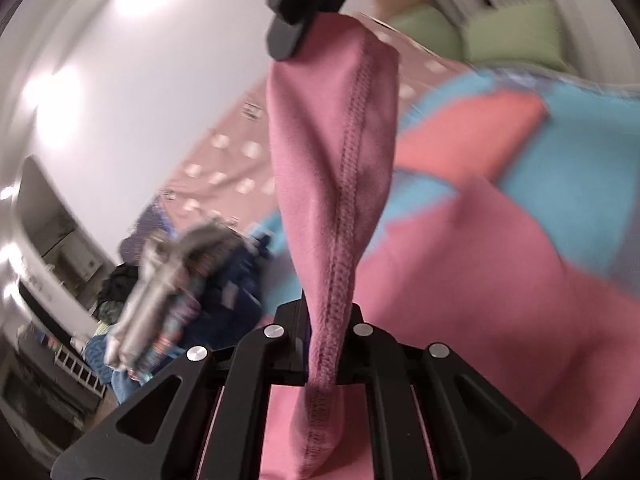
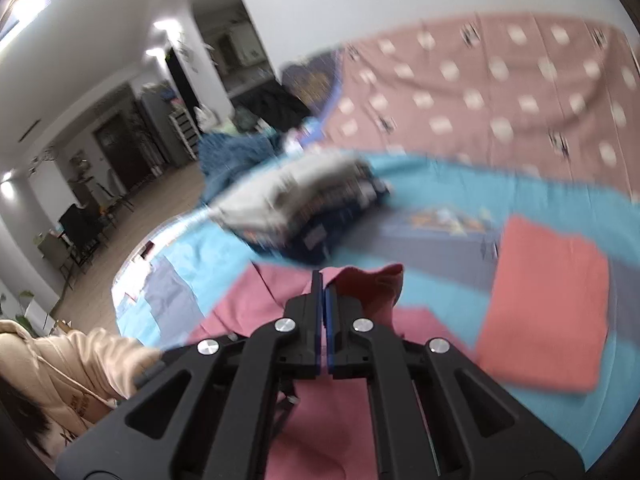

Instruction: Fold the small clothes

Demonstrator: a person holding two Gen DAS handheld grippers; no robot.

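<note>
The left gripper is clamped on a fold of the pink garment, with the stitched seam running up between its fingers. That stretch of cloth rises taut to the right gripper, which shows at the top of the left wrist view and pinches the garment's upper end. In the right wrist view the right gripper has its jaws closed together, blue pads almost meeting, and a bunch of the pink garment sticks up just beside and past the fingertips; more of it spreads below the tool. The rest of the garment lies on a blue sheet that covers the bed. A folded coral cloth lies flat on the sheet, well to the right of the garment. Farther back sits a blurred pile of clothes in grey and dark blue, resting on the sheet. Behind the bed hangs a pink patterned cover. A person's beige sleeve shows at the lower left of the right wrist view, beside the gripper's frame. Green cushions sit at the top right of the left wrist view.
</note>
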